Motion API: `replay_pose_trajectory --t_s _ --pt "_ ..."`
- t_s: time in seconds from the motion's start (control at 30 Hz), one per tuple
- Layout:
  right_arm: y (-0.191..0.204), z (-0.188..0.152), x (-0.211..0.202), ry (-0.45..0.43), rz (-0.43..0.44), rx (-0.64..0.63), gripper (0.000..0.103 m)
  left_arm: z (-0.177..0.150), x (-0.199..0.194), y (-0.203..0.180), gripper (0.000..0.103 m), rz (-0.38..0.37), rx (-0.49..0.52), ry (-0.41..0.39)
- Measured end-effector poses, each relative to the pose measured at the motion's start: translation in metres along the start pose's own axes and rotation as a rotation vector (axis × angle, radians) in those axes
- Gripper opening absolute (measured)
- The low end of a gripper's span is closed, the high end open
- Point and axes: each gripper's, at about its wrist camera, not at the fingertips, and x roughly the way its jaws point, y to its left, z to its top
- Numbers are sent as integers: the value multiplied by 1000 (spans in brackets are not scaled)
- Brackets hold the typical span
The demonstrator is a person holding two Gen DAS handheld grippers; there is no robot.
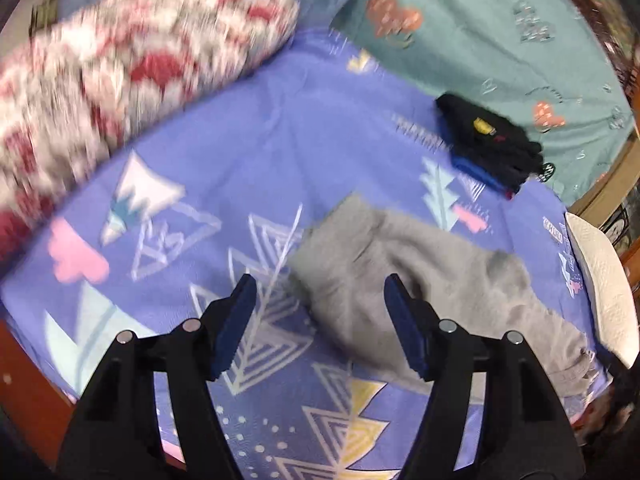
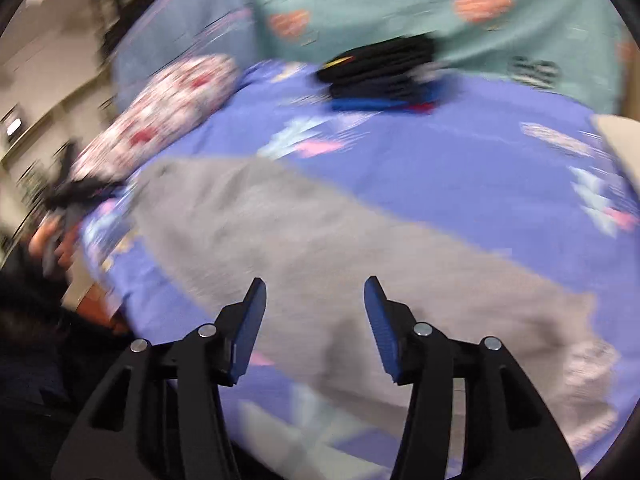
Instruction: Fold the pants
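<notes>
Grey pants (image 1: 436, 280) lie folded lengthwise on a purple patterned bedsheet (image 1: 280, 152). In the right wrist view the grey pants (image 2: 320, 240) stretch from the upper left to the lower right. My left gripper (image 1: 320, 284) hangs above the sheet at the pants' left end, jaws apart, nothing between the blue pads. My right gripper (image 2: 316, 284) hovers over the middle of the pants, jaws apart and holding nothing. Both views are blurred by motion.
A stack of folded dark clothes (image 1: 492, 144) sits at the far side by a teal pillow (image 1: 480, 32). A red and white patterned cushion (image 1: 132, 60) lies at the left. A white object (image 1: 604, 288) is at the bed's right edge. A person's hand (image 2: 52, 236) shows at left.
</notes>
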Motion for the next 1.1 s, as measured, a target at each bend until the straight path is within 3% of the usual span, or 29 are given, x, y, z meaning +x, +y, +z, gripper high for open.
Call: replay_pose_trajectory --t_s 0.03,0.1,0.17,0.2,0.3,0.37,0.4,0.43,0.47,0.5,0.53,0.7,0.8,0.9,1.1 --pt "-28 3 -15 -22 -103 68 56 3 -5 -10 71 -17 24 -20" --pt "-77 3 -35 -29 -304 192 73 7 -5 -35 76 -66 82 -28" --pt "-115 0 -41 10 -462 266 75 4 8 -60 77 -103 144 -4" --pt "-131 -3 -39 45 -495 293 75 1 20 -72 77 -105 171 20" --pt "-167 -13 -19 148 -372 363 75 -10 48 -90 77 -77 234 62" --pt "-178 -21 1 235 -358 387 75 -19 64 -96 77 -34 262 85" --pt "-183 -26 9 276 -343 414 70 -22 71 -94 77 -44 252 109" --pt "-186 -29 14 305 -319 428 58 -24 78 -91 77 -48 233 132" --pt "-185 -30 16 313 -261 438 30 -26 83 -86 77 -43 220 145" --pt "-181 -26 12 303 -264 420 15 -26 88 -82 77 -40 206 156" --pt "-175 -20 7 291 -285 388 7 -27 92 -76 77 -47 188 165" --pt "-136 11 -57 109 -266 293 7 -30 100 -78 85 -57 188 155" --pt "-117 14 -91 56 -281 269 6 -32 100 -83 88 -45 201 145" --pt "-114 4 -98 78 -329 276 6 -35 100 -87 89 -39 218 141" --pt "-164 -48 -44 232 -376 451 7 -37 99 -89 89 -42 225 146"
